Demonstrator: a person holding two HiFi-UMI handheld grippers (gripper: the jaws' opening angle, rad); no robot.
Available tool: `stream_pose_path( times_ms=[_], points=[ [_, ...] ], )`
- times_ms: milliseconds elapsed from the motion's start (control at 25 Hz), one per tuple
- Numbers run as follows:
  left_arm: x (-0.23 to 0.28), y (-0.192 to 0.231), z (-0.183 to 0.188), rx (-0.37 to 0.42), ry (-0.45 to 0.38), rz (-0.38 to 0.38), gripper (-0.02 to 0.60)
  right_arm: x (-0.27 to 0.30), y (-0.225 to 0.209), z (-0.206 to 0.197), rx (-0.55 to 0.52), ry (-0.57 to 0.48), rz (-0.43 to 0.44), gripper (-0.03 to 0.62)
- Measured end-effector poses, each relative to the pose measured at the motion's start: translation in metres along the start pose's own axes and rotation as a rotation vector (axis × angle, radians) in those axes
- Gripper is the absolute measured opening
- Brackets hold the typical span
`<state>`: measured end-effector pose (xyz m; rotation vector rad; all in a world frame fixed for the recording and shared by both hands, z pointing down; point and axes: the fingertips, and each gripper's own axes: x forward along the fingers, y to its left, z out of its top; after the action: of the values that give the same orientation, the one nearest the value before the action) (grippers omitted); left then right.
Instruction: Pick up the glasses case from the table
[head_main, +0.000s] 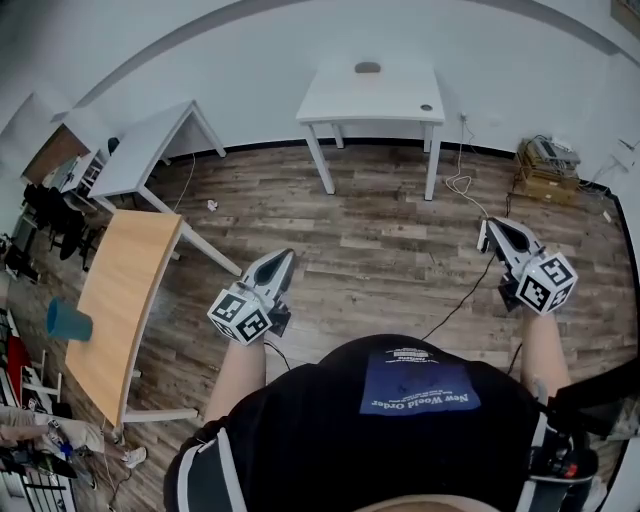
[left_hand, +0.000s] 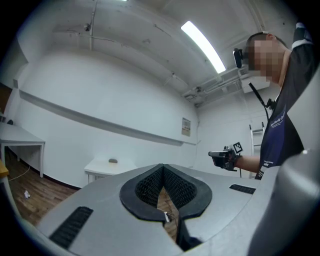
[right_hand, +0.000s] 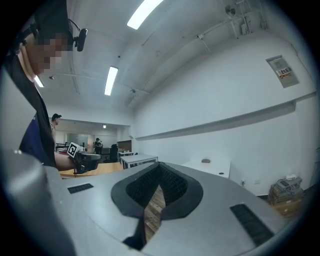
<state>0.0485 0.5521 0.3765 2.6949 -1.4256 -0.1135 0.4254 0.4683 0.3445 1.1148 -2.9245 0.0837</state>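
Note:
The glasses case (head_main: 367, 68) is a small dark oval lying on the white table (head_main: 395, 100) against the far wall. It also shows as a small dark lump in the left gripper view (left_hand: 113, 161) and in the right gripper view (right_hand: 205, 161). Both grippers are held level over the wooden floor, well short of that table. My left gripper (head_main: 286, 256) is shut with nothing between its jaws, whose tips meet (left_hand: 161, 168). My right gripper (head_main: 489, 229) is shut and empty too, its tips touching (right_hand: 160, 168).
A wooden table (head_main: 130, 290) with a teal cup (head_main: 68, 321) stands at the left, with another white table (head_main: 150, 150) behind it. A cardboard box (head_main: 547, 168) sits by the right wall. Cables (head_main: 462, 185) trail over the floor near the far table's right leg.

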Motion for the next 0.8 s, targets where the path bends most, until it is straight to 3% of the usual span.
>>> stream_pose_path(
  times_ms=[200, 400, 800],
  points=[
    [0.041, -0.001, -0.005, -0.015, 0.012, 0.014, -0.003, 0.018, -0.044, 0.001, -0.002, 0.001, 0.025, 0.0],
    [0.061, 0.04, -0.014, -0.047, 0.007, -0.004, -0.003, 0.061, -0.051, -0.008, -0.004, 0.02, 0.025, 0.0],
    [0.061, 0.249, -0.003, -0.057, 0.023, -0.109, -0.003, 0.225, -0.001, 0.0, 0.012, 0.04, -0.121, 0.0]
  ],
)
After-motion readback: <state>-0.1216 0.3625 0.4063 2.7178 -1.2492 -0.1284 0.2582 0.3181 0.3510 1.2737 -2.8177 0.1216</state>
